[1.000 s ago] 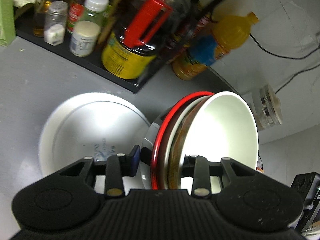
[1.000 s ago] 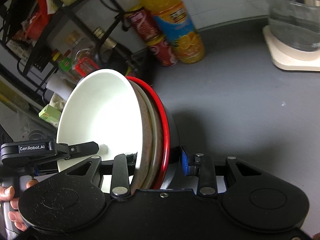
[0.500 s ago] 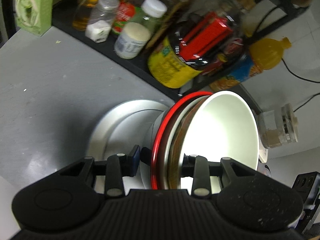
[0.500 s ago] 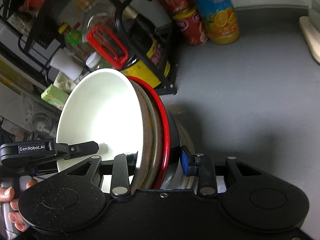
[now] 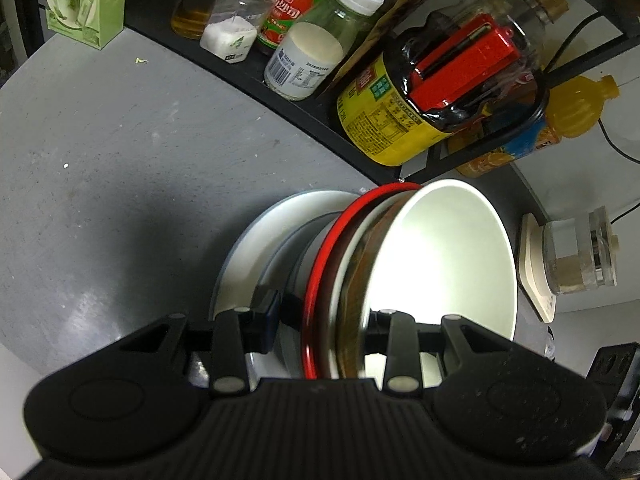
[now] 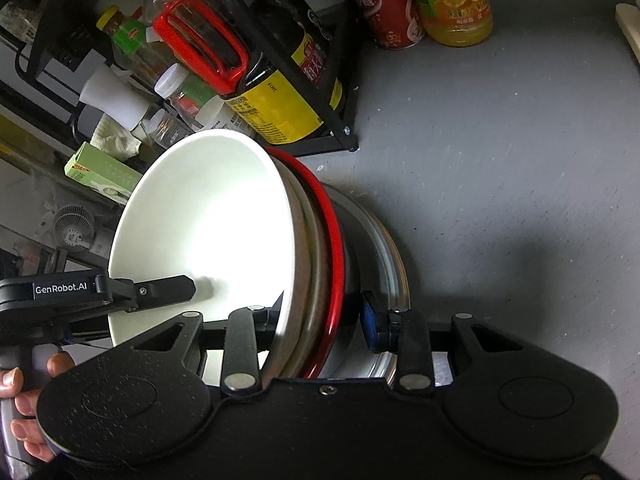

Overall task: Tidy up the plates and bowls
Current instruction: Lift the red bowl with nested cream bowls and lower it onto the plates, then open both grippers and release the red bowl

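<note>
A nested stack of bowls is held between both grippers: a white bowl (image 5: 440, 264) innermost, a brown-patterned one and a red-rimmed bowl (image 5: 320, 280) behind it. My left gripper (image 5: 324, 320) is shut on the stack's rim. My right gripper (image 6: 320, 320) is shut on the opposite rim, with the white bowl (image 6: 208, 232) to its left. The stack's base sits over a white plate (image 5: 256, 248) on the grey counter, also in the right wrist view (image 6: 392, 264). Whether base and plate touch is hidden.
A black rack (image 5: 304, 108) with jars, a soy sauce jug (image 5: 424, 108) and bottles stands just behind the plate. An orange juice bottle (image 6: 452, 4) and red cans (image 6: 384, 8) stand by the wall. A glass container on a cream base (image 5: 576, 256) is at right.
Both grippers have carried the bowl stack toward the white plate and lowered it. The plate has gone from beside the stack to under it.
</note>
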Demonstrator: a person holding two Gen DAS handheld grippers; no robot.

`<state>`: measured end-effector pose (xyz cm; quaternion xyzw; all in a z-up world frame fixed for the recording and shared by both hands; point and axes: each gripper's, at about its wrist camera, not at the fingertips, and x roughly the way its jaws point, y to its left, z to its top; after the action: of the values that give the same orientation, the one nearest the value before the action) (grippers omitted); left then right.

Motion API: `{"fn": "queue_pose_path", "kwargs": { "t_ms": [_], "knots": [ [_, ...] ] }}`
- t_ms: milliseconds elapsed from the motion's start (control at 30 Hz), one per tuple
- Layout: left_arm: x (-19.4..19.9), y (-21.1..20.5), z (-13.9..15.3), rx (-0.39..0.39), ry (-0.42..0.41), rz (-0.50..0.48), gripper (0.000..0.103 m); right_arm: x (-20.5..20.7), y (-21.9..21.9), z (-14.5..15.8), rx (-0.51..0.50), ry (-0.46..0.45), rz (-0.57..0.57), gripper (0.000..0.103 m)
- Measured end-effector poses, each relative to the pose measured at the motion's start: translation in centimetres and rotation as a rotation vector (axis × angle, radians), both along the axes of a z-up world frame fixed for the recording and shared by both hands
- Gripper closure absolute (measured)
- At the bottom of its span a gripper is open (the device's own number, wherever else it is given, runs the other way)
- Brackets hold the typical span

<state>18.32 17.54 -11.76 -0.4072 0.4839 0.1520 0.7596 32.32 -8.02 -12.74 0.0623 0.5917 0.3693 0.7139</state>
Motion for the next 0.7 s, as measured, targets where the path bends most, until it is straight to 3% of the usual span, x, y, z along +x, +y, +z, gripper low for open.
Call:
{"fn": "queue_pose_path", "kwargs": {
  "t_ms": [233,367,533,700],
  "knots": [
    [-0.1,0.9,-0.7,-0.040,0.014,-0.024,0.069,0.3,0.2,0.1,-0.003,0.026,-0.013,0.066],
    [0.0,1.1,-0.1,-0.015,-0.006,-0.053,0.068,0.0,-0.3,0.8,0.027,0.001,-0.041,0.062],
    [1.2,0.6,1.1,0.054,0.008,-0.146,0.067,-0.1,-1.3,2.1,0.017,-0.066,-0.097,0.048],
    [1.5,-0.3,2.2,0.121,-0.028,-0.182,0.057,-0.6,-3.0,3.9,0.009,-0.147,-0.150,0.033]
  ]
}}
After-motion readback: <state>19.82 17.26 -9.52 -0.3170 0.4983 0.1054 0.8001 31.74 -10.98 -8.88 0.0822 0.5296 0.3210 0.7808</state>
